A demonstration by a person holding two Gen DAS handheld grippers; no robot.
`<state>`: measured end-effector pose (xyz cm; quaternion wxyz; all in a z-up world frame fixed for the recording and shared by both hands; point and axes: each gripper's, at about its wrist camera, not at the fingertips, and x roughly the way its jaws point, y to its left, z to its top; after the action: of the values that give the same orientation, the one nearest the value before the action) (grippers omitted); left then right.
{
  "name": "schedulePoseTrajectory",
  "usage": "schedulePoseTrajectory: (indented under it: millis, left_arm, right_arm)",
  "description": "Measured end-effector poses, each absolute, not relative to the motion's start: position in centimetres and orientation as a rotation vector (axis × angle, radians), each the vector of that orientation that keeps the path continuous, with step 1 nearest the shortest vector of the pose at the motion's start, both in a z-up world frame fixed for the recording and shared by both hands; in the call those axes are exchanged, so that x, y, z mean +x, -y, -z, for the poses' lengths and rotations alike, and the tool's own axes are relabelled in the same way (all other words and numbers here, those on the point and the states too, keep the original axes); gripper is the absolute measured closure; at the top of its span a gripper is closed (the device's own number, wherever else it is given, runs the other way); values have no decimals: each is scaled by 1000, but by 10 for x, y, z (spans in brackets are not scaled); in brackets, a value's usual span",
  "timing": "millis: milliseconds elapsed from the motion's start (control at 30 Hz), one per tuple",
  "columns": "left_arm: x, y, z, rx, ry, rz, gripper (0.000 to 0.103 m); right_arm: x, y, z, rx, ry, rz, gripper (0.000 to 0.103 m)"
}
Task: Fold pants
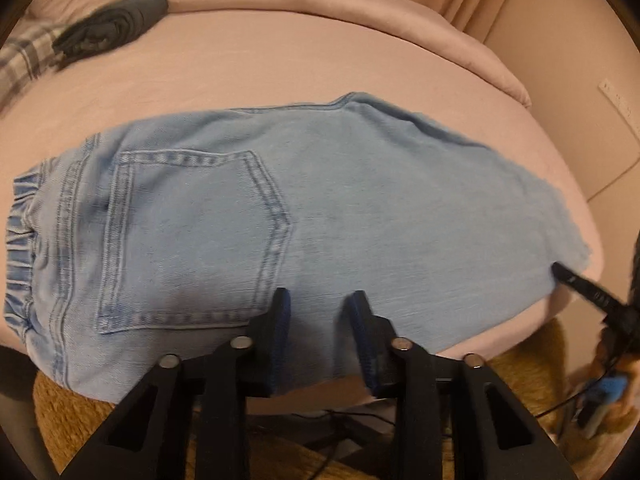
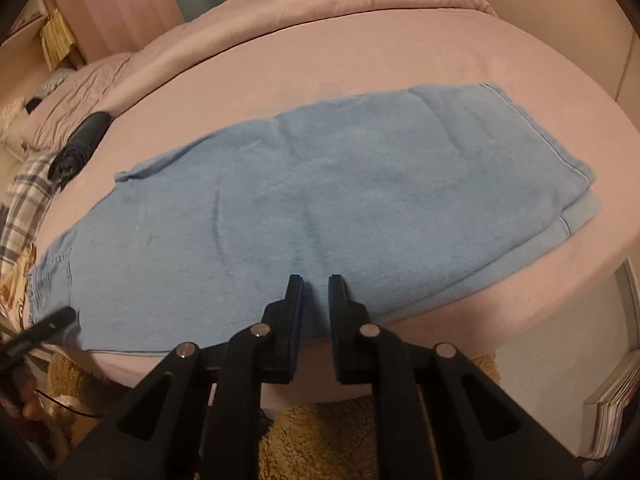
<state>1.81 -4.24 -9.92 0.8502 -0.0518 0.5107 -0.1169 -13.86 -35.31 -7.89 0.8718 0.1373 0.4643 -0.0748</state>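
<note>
— Where are the jeans [image 1: 304,216]?

— Flat on the bed [image 1: 248,68], along its near edge, legs stacked one on the other, back pocket [image 1: 192,236] up, waistband toward the bed's left end, hems [image 2: 560,200] toward the right.

— And your tongs?

— My left gripper [image 1: 320,300] hangs released over the near edge beside the pocket. My right gripper [image 2: 316,284] is parted narrowly over the legs, grasping nothing.

— Anything else?

— A dark roll [image 1: 112,24] by the far left corner.

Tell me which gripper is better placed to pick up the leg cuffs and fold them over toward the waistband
Right. The right gripper hangs open over the leg half of the jeans, with the cuffs on its side. The left gripper sits open near the back pocket and waistband.
</note>
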Motion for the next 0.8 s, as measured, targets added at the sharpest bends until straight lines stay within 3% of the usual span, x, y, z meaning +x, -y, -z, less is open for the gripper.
schedulePoseTrajectory:
  millis: [800]
  left_arm:
    - [27,53,84,-49,-1117,290,72]
  right_arm:
    - [-148,379,84,340,-946,190,100]
